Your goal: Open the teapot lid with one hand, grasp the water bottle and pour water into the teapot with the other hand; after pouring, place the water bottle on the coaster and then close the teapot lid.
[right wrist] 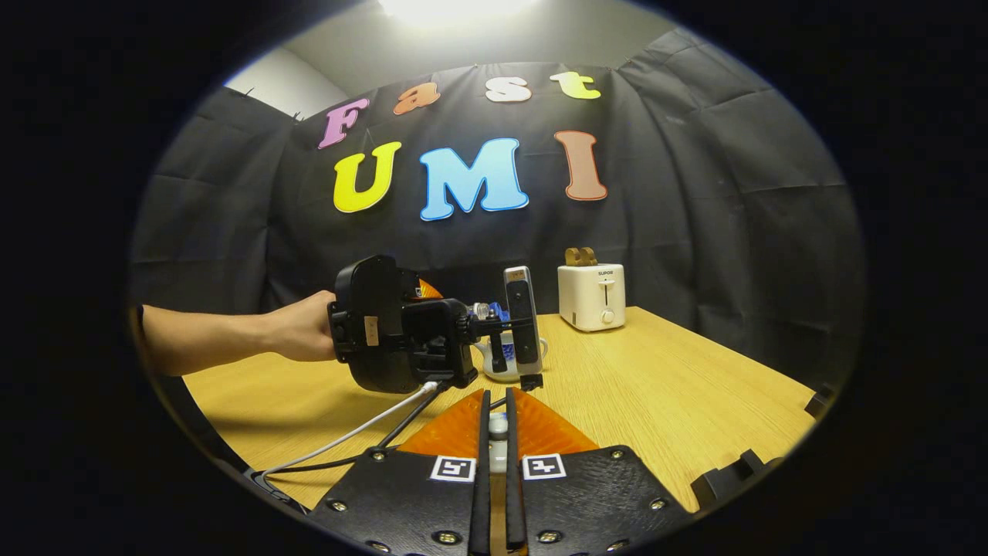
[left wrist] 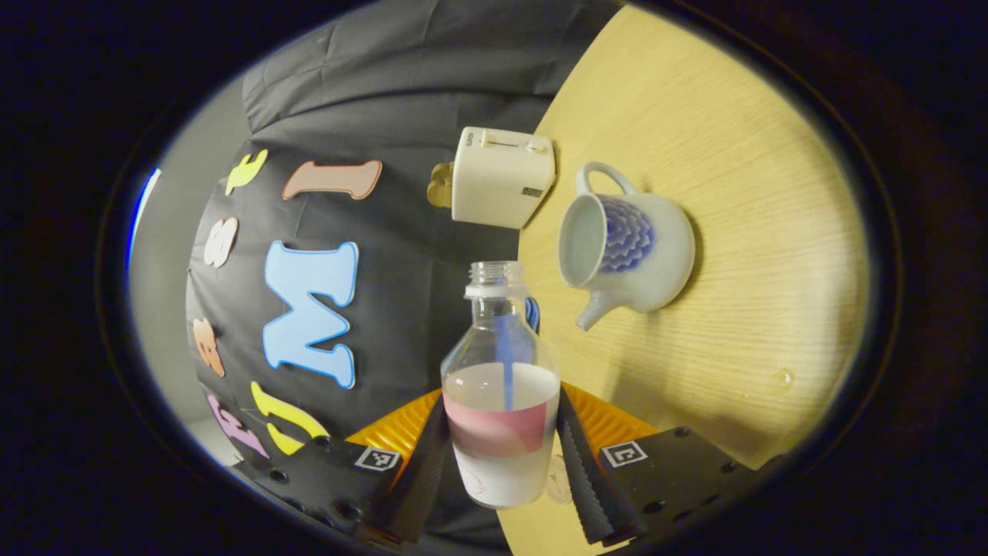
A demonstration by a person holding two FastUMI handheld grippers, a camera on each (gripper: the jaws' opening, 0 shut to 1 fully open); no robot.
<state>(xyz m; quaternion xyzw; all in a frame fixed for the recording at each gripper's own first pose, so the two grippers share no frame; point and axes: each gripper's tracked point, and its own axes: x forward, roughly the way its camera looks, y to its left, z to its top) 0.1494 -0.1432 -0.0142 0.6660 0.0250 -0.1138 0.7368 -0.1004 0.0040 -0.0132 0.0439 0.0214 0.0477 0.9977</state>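
Left gripper view, clear ribbed-neck bottle (left wrist: 502, 386), glazed round teapot (left wrist: 629, 251)

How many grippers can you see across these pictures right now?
2. The left gripper, held by a hand, clamps the water bottle tipped toward the teapot. The right gripper sits nearer, its fingers nearly closed on a small pale object.

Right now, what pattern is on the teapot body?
A blue scale-like pattern on the pale glazed ceramic teapot, with the rest plain; it shows best in the left gripper view.
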